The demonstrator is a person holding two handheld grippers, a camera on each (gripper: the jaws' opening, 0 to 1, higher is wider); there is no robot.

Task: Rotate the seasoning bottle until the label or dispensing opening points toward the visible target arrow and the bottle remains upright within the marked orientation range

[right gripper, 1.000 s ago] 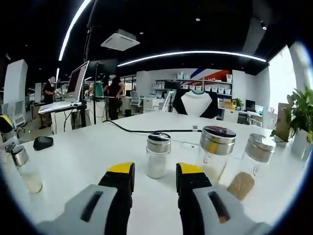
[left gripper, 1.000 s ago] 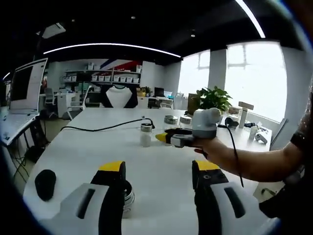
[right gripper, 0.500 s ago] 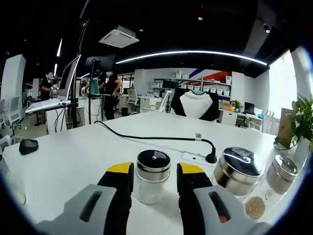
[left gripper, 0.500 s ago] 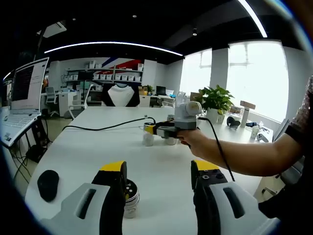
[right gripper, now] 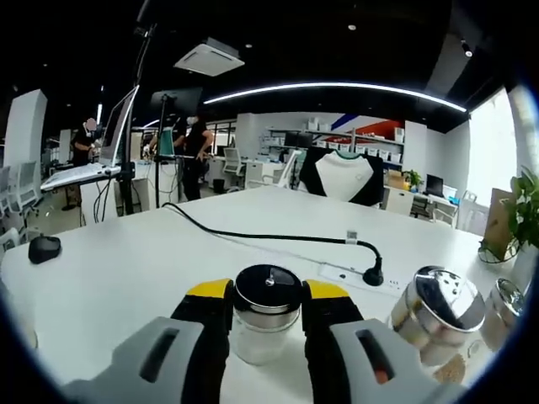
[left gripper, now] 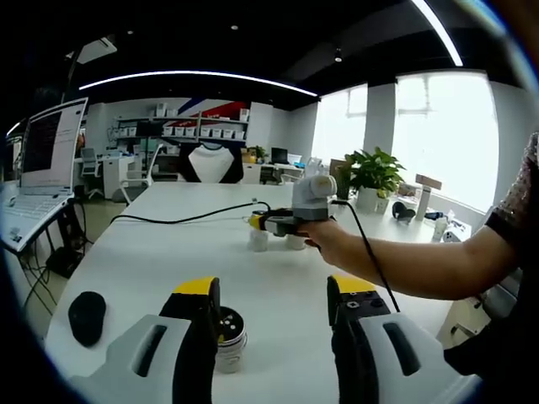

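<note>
Since 1.0 s ago the right claw (right gripper: 265, 307) has advanced onto the small clear glass seasoning bottle with black-and-chrome lid (right gripper: 267, 324): then the bottle stood ahead of the tips, now it sits between the yellow-tipped jaws, which look pressed on its sides. The bottle is upright on the white worktop (right gripper: 126, 269). In the left gripper view the right claw (left gripper: 268, 222) is far out on the worktop (left gripper: 152, 261), held by the person's hand (left gripper: 324, 244), at the bottles there. The left claw (left gripper: 269, 295) is spread, holding nothing; a second short glass jar with perforated dark lid (left gripper: 227, 338) stands just beside its left jaw, partly hidden behind it. Contact: cannot tell. Nearby in the right gripper view: two more chrome-lidded glass shakers, one large (right gripper: 436, 311) close to the right of the gripped bottle, one (right gripper: 502, 305) further right at the edge; grains show in the large one. Count: three bottles there, plus the jar by the left claw. A black cable with plug (right gripper: 278, 239) runs across the worktop behind the bottle to a white power strip (right gripper: 354, 276). One black computer mouse (right gripper: 44, 248) sits well apart on the left. One green potted plant (left gripper: 375, 172) stands at the far worktop end.
</note>
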